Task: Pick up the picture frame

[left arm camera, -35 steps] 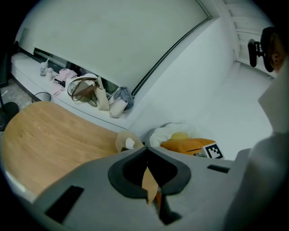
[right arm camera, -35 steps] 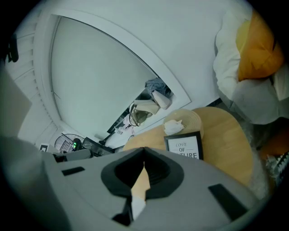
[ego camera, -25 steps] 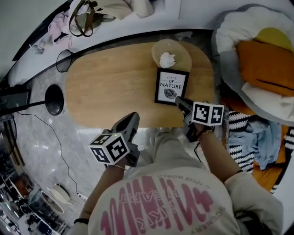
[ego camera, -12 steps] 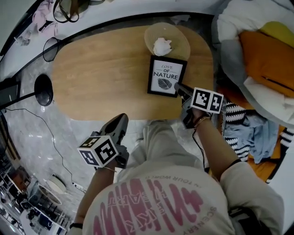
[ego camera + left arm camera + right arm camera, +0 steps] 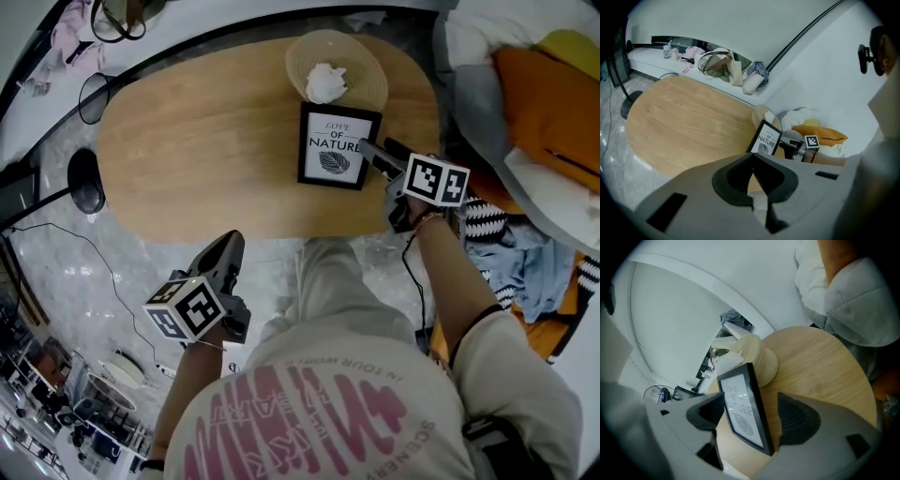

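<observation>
The black picture frame (image 5: 337,147) with a white "NATURE" print stands tilted back on the oval wooden table (image 5: 206,141), just in front of a woven bowl (image 5: 336,70). My right gripper (image 5: 380,155) is at the frame's right edge. Its jaws have just been opening and now stand wide. In the right gripper view the frame (image 5: 743,411) is between them, clear of both pads, so the right gripper (image 5: 752,416) is open. My left gripper (image 5: 225,251) hangs shut and empty off the table's near edge; its jaws meet in the left gripper view (image 5: 753,176), where the frame (image 5: 765,140) is far ahead.
The bowl holds crumpled white paper (image 5: 324,82). A black round-based stand (image 5: 86,183) and a cable are on the marble floor at left. Orange and white bedding (image 5: 544,103) and striped cloth (image 5: 487,225) are piled at right. Bags (image 5: 723,65) lie on the white ledge behind the table.
My right gripper moved forward to the frame's right edge and its jaws went from shut to wide open around that edge. My left gripper sank lower and to the left.
</observation>
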{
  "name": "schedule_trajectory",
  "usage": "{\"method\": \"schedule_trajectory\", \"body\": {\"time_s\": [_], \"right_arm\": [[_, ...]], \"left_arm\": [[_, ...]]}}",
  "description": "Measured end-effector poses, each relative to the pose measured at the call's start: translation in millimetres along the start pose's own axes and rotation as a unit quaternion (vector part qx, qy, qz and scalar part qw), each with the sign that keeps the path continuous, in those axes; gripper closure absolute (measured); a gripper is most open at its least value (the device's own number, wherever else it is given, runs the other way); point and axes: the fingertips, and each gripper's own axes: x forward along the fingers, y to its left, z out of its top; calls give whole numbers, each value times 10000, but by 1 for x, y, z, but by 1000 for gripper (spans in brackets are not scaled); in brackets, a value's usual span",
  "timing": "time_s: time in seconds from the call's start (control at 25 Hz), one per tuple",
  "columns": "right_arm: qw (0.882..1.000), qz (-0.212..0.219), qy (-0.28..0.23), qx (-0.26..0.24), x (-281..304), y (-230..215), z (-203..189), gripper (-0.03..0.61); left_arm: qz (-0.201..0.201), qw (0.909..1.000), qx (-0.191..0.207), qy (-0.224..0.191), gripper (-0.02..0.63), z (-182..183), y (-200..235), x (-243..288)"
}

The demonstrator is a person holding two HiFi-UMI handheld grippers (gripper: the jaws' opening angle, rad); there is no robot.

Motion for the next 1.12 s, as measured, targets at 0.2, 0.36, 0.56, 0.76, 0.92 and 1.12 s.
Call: {"method": "schedule_trajectory", "body": {"time_s": [0.2, 0.36, 0.56, 0.76, 0.92, 1.12], "right_arm": [[9992, 340, 186, -58, 20, 5, -2, 208], [9991, 345, 214, -133, 35, 8, -2, 209], [9997, 46, 107, -221, 41, 9, -2, 285], [9995, -267, 138, -135, 39, 5, -5, 360], [9984, -495, 194, -186, 35, 8, -9, 377], [9966, -603, 463, -304, 29, 21, -14, 436]], "left_arm": [[-50, 10000, -18, 41, 611, -1, -2, 5], [-62, 9999, -65, 102, 611, -6, -2, 7], [-154, 9998, -74, 129, 611, -8, -7, 8], [-171, 9998, -80, -1, 611, -1, -7, 4], [-169, 9997, -94, -170, 611, 5, -7, -2], [-190, 9991, -53, -373, 611, 16, -9, -10]]}}
